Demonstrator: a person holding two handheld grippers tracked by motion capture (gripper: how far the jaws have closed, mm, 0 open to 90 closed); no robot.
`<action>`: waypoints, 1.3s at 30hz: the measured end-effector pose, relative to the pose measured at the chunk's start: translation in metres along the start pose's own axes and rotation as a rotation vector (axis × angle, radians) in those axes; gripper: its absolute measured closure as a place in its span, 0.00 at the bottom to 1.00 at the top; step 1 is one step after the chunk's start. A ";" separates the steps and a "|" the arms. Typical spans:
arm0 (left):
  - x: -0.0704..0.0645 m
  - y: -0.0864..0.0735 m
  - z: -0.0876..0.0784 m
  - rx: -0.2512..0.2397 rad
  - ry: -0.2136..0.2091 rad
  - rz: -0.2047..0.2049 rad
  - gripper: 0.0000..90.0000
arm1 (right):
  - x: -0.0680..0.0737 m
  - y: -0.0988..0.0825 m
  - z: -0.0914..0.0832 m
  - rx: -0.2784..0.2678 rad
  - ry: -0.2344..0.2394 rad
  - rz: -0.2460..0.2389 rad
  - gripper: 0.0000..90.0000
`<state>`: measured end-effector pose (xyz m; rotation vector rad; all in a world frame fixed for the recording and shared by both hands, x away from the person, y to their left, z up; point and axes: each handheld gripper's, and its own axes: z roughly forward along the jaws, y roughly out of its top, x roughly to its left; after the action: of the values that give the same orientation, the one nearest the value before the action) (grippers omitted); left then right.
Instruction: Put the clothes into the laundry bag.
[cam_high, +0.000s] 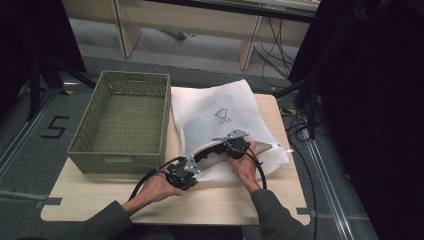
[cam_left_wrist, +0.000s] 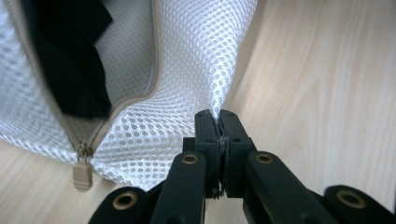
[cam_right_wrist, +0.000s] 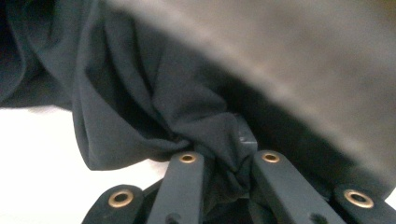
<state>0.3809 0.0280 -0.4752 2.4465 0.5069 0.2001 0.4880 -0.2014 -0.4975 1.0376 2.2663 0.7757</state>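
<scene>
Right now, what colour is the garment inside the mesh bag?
Black garment, clearest in the right gripper view.

There's an olive-green perforated basket (cam_high: 120, 120) sitting on the left side of the light wood table (cam_high: 240, 200), nothing inside it. On the grey floor to its left, a black "5" (cam_high: 54, 127) is marked, and dark cables (cam_high: 277, 47) trail at the back right.

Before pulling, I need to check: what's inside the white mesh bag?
A dark garment lies inside the white mesh bag, bunched between the right gripper jaws. The mesh hides anything deeper inside.
</scene>
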 end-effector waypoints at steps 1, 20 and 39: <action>-0.001 -0.002 -0.001 0.011 -0.005 -0.001 0.97 | -0.001 0.001 0.002 -0.005 -0.002 0.016 0.95; 0.004 -0.004 0.002 -0.012 -0.011 -0.044 0.95 | 0.009 -0.004 -0.068 -0.097 0.165 0.114 0.58; 0.002 -0.004 0.003 -0.009 -0.021 -0.033 0.96 | 0.058 0.023 -0.004 -0.149 0.213 0.088 1.00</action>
<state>0.3825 0.0300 -0.4794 2.4271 0.5359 0.1618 0.4637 -0.1439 -0.4923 1.0324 2.3074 1.1217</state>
